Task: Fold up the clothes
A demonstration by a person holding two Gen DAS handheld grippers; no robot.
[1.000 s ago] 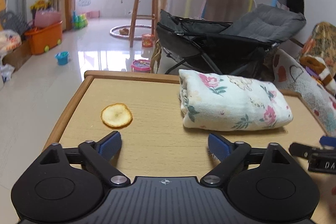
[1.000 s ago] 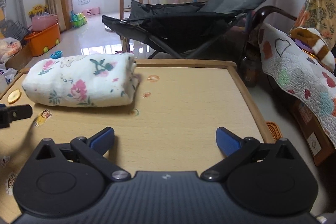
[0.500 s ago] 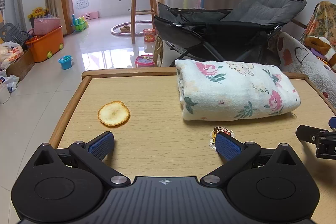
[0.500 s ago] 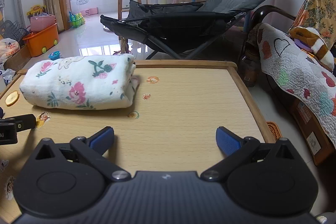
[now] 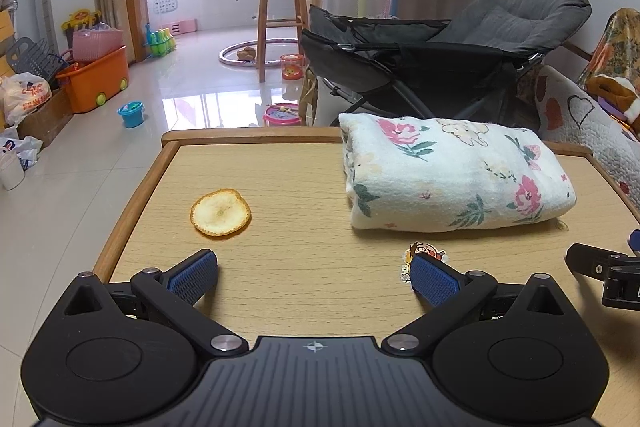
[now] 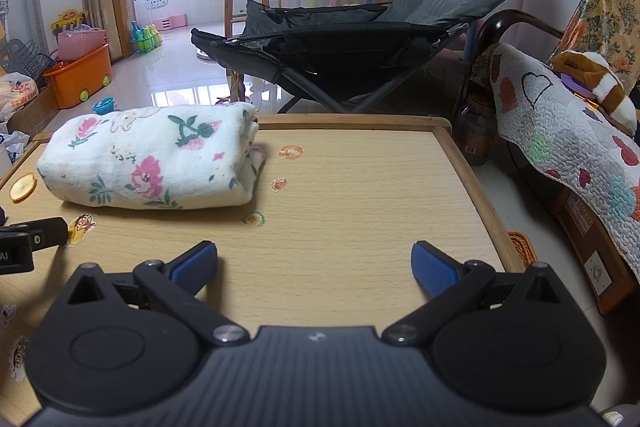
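Note:
A white cloth with a flower print [image 5: 452,175] lies folded into a thick bundle at the far side of the wooden table [image 5: 288,219]. The same bundle [image 6: 152,163] shows at the left in the right wrist view. My left gripper [image 5: 314,277] hovers open over the near part of the table, well short of the cloth, nothing between its blue pads. My right gripper [image 6: 314,269] is open too, to the right of the bundle and nearer than it. Each view catches a black part of the other gripper at its edge.
An orange peel disc [image 5: 221,212] lies on the table's left side. Small cartoon stickers [image 6: 253,218] dot the tabletop. A grey folding chair [image 5: 440,67] stands behind the table, a quilt-covered chair [image 6: 568,131] to the right, and a wooden stool [image 5: 280,7] and toys beyond on the floor.
Both grippers have drawn back and risen from the folded cloth, which looks farther away now. Both stayed open. The cloth has not moved.

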